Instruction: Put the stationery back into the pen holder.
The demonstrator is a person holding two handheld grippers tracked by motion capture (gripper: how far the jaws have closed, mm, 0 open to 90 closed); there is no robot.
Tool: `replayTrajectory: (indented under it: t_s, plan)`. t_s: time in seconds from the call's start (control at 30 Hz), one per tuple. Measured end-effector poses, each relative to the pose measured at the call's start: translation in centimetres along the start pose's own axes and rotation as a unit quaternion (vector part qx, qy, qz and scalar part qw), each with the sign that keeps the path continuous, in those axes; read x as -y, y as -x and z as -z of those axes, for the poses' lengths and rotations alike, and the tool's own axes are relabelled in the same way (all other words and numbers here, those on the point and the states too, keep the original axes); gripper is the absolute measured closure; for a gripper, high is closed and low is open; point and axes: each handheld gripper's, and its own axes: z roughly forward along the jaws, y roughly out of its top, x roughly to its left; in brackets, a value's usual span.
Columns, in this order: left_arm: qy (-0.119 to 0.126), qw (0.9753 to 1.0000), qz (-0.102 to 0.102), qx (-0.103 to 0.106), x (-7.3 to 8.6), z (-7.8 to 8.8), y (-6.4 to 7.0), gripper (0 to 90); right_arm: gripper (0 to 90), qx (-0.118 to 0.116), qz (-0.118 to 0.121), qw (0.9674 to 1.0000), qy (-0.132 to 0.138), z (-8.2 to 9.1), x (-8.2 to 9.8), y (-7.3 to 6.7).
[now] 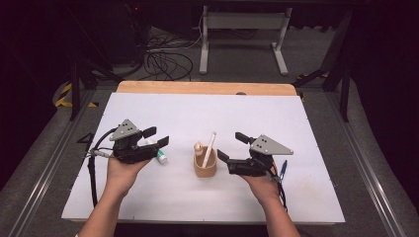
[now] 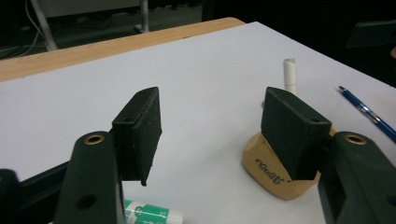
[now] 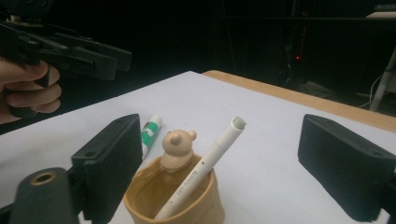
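The right gripper (image 1: pixel 230 146) stands with its jaws spread wide and nothing between the pads; they frame the tan pen cup (image 3: pixel 175 200) without touching it. In that cup a white pen (image 3: pixel 205 170) leans, its long axis tilted up and away from the jaws, its capped end well above the rim, beside a small bear figure (image 3: pixel 178 144) on the cup's edge.

The left gripper (image 1: pixel 159 137) is about half open and also empty. A green-and-white glue stick (image 2: pixel 149 214) lies flat on the white table (image 1: pixel 188 111) just below its jaws, long axis running across them as far as I can tell, since most of it is hidden. That hand is the nearer one to it.

A blue pen (image 1: pixel 283 169) lies on the table by the right wrist, behind the right jaws.
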Motion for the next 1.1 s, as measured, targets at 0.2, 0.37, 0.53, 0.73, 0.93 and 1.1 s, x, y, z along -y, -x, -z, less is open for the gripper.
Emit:
replayTrajectory:
  t_s: [0.2,0.37,0.53,0.73,0.93,1.1]
  plan:
    - [-0.014,0.9994,0.01,-0.029,0.3,-0.4,-0.7,31.1,9.6,0.011,0.005,0.9999,0.005,0.8,-0.3,0.7]
    - [-0.028,0.9975,0.021,-0.062,0.9,-1.1,-1.3,22.8,7.1,0.028,0.01,0.9995,0.007,1.4,-0.5,1.2]
    - [-0.038,0.9952,0.028,-0.086,1.4,-1.5,-2.0,16.8,5.5,0.04,0.007,0.9991,0.011,2.0,-0.5,1.6]
    - [-0.052,0.9914,0.035,-0.115,2.2,-2.2,-2.6,14.5,4.6,0.051,0.004,0.9986,0.015,2.6,-0.8,2.1]
    - [-0.069,0.9886,0.046,-0.126,2.9,-3.3,-3.1,13.0,3.7,0.061,0.004,0.9981,0.011,3.0,-0.8,2.4]
    - [-0.076,0.9855,0.056,-0.141,3.2,-3.8,-3.3,8.4,3.7,0.059,0.005,0.9983,0.001,2.8,-0.7,2.4]
